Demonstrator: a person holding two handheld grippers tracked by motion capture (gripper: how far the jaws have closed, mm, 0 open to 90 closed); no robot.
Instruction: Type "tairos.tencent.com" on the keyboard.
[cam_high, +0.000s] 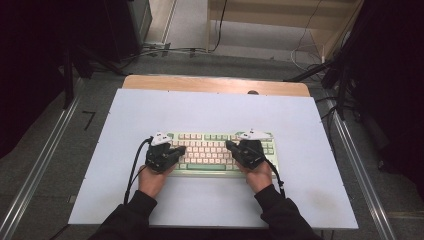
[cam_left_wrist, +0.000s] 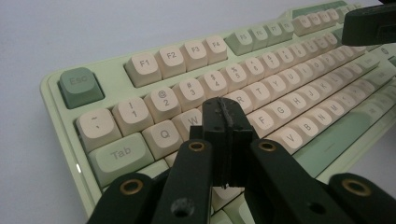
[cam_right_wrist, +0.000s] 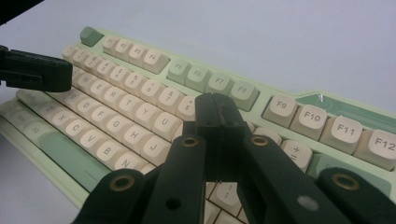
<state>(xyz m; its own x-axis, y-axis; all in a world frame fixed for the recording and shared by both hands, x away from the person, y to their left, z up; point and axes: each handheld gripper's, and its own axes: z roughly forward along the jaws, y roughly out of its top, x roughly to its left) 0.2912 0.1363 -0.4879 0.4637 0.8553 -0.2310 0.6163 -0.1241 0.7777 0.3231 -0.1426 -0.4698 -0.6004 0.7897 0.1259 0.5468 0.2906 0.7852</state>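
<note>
A: Where is the keyboard (cam_high: 210, 152) lying?

B: It is lying flat on the pale desk (cam_high: 210, 107), near the person's edge, with its long side running across the high view. Its case is light green; most keys are cream, with green Esc and Tab keys.

A: What are the two tools doing?

B: The left tool (cam_high: 181, 149) is hovering over the keyboard's left half, jaws pressed together and gripping nothing. In the left gripper view its tip (cam_left_wrist: 227, 122) is covering the keys between W and R, so the key beneath is hidden. The right tool (cam_high: 229, 145) is likewise closed and empty, sitting over the right half; its tip (cam_right_wrist: 215, 112) is masking the keys beside U and J.

A: Is either tip touching a key?

B: That is hard to judge. The hands and tool bodies are covering both ends of the keyboard from above, and the far keys in both gripper views are blurring out of legibility.
</note>
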